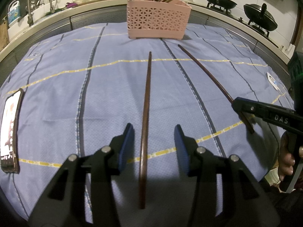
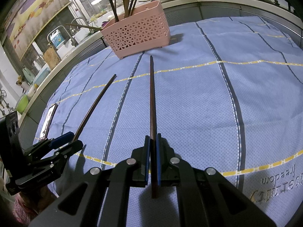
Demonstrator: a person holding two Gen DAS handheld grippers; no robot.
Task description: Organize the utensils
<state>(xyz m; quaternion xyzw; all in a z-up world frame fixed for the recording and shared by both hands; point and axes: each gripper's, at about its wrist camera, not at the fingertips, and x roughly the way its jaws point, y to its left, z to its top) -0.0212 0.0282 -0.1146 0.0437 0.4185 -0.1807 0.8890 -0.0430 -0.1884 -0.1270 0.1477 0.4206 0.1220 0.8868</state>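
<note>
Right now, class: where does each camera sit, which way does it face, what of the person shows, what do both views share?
Left wrist: on the left hand-held gripper, looking along the first chopstick between its open jaws towards the pink basket; right hand-held gripper at right.
Right wrist: on the right hand-held gripper, shut on the second chopstick, facing the pink basket; left hand-held gripper at left.
Shared: pink basket, both chopsticks, striped cloth.

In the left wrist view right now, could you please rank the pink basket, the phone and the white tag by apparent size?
1. pink basket, largest though farthest.
2. phone, at the frame's left edge, so nearness and lens stretch may inflate it.
3. white tag, clearly smallest.
</note>
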